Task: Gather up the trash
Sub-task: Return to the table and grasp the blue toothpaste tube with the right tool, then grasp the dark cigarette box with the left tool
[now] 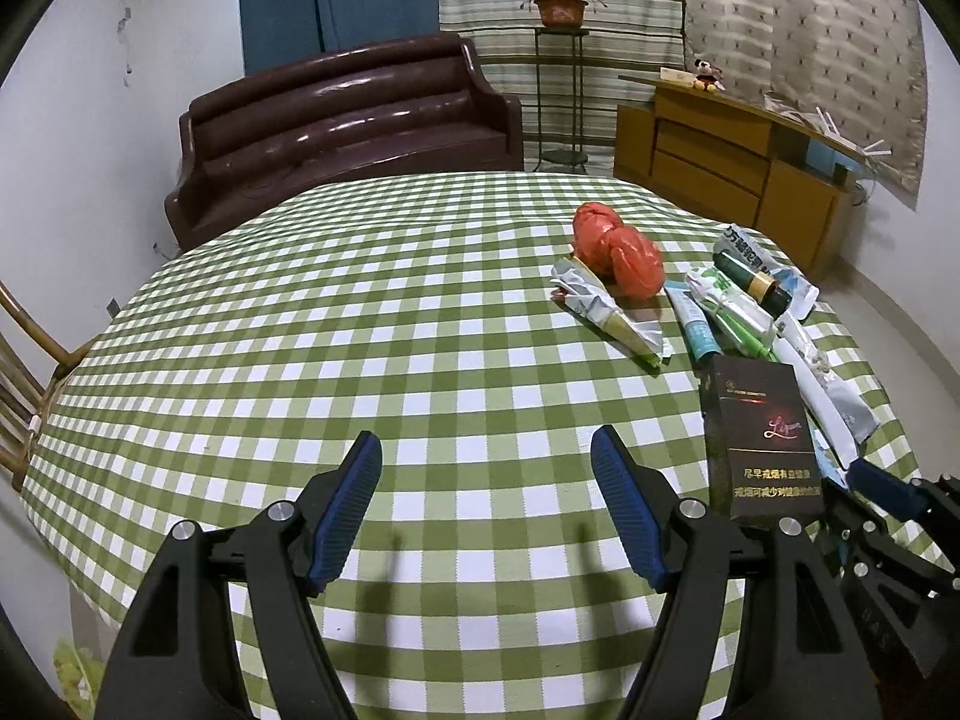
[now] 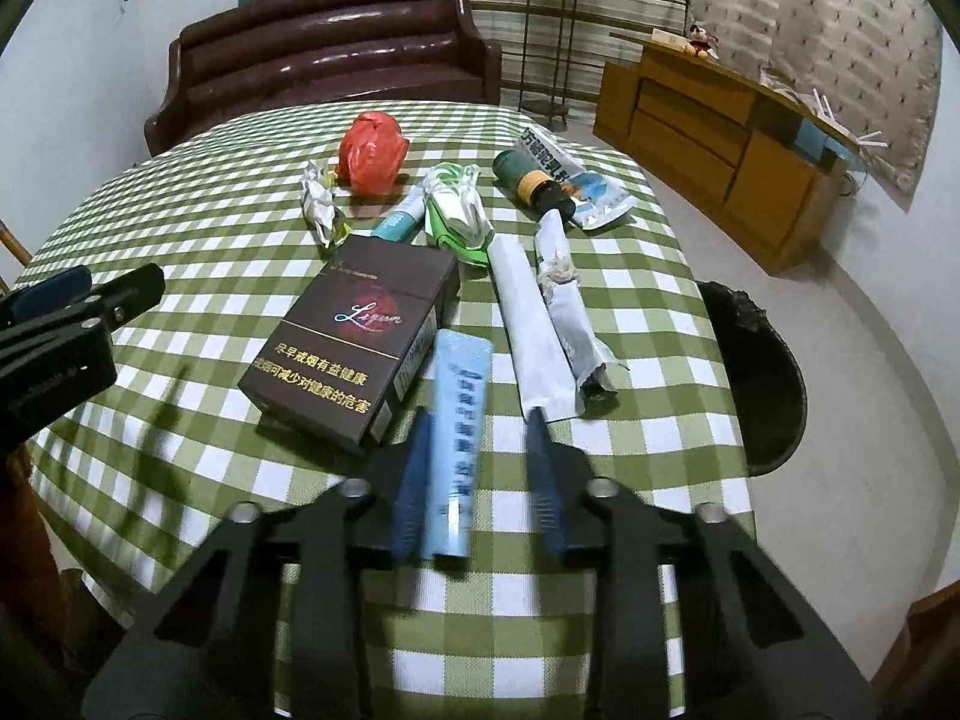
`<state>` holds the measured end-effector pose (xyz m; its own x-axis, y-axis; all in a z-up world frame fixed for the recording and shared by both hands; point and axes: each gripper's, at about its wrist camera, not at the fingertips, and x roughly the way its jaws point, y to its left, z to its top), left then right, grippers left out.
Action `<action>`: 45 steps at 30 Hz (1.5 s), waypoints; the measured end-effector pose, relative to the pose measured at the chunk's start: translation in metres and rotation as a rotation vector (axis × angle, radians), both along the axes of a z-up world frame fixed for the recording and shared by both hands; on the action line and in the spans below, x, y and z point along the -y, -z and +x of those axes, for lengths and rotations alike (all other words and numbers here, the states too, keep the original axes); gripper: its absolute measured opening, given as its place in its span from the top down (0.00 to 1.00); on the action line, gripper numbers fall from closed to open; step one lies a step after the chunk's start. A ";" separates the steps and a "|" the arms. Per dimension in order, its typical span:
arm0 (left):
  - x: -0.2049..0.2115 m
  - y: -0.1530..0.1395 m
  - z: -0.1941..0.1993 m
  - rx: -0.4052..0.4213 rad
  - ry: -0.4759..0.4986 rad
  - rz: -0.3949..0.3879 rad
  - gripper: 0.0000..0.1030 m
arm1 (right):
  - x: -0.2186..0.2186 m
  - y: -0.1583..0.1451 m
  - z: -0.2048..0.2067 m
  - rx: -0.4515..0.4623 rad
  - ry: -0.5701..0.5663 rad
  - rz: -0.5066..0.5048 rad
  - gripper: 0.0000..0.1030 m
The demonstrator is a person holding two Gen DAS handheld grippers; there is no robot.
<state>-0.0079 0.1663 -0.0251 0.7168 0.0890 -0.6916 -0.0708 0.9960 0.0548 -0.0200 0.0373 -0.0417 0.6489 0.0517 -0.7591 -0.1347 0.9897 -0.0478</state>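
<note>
One dark brown rectangular cigarette box (image 2: 354,354), desk centre. One crumpled red plastic bag (image 2: 371,149), 12 o'clock. Two light-blue tubes: one (image 2: 457,432) at 6 o'clock, one (image 2: 396,223) behind box. One dark green bottle with gold band (image 2: 531,183), 1 o'clock. One black bin (image 2: 759,372), 3 o'clock.

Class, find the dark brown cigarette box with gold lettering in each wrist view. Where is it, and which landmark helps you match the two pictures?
Left wrist view: the dark brown cigarette box with gold lettering lies at lower right on the table.
Right wrist view: the box lies left of centre, near the camera.
Shared landmark: the crumpled red plastic bag, farther back on the green checked tablecloth.
</note>
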 end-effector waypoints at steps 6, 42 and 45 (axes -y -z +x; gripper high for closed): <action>0.012 -0.003 0.003 0.000 0.023 -0.009 0.32 | 0.004 -0.007 -0.001 0.024 -0.008 0.013 0.85; 0.117 0.017 0.028 -0.058 0.165 0.021 0.23 | 0.112 -0.013 0.024 0.074 0.098 0.053 0.85; 0.120 0.018 0.028 -0.064 0.169 0.034 0.25 | 0.113 -0.012 0.024 0.070 0.099 0.057 0.85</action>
